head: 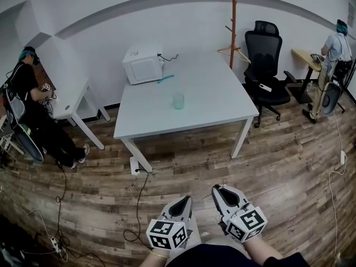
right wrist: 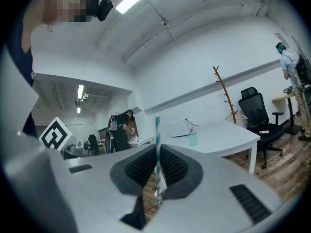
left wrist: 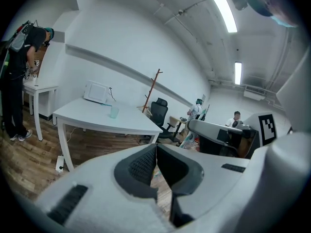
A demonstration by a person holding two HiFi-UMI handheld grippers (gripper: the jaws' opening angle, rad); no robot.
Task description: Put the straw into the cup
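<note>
A teal-and-white striped paper straw point(right wrist: 157, 130) is gripped between the closed jaws of the right tool point(right wrist: 157, 153). It is held roughly upright, its upper end standing clear above the jaw tips and its lower end showing below the dark ribbed pads. The jaws of the left tool point(left wrist: 156, 152) are seen pressed together at their tips with nothing between them. In the head view both tools are held side by side low over the brown wood-plank floor point(head: 183, 149), the marker cubes nearest the camera and the jaw tips pointed toward the white rectangular bench point(head: 217, 102), from which they are well apart. A translucent pale-green plastic cup point(head: 178, 100) stands upright on that bench, near its middle, far from the straw. A white box-shaped appliance point(head: 143, 64) with a black cable is set at the far left corner of the bench. A thin teal stick-like item point(head: 165, 79) lies flat just beside it, between the appliance and the cup. A black office chair point(head: 266, 60) is placed at the bench's right side, and a brown wooden coat stand point(head: 232, 21) rises behind it against the white wall. A person in dark clothing point(head: 28, 93) is seen at a smaller white table on the left. Another person point(head: 334, 54) stands at a desk on the far right.
</note>
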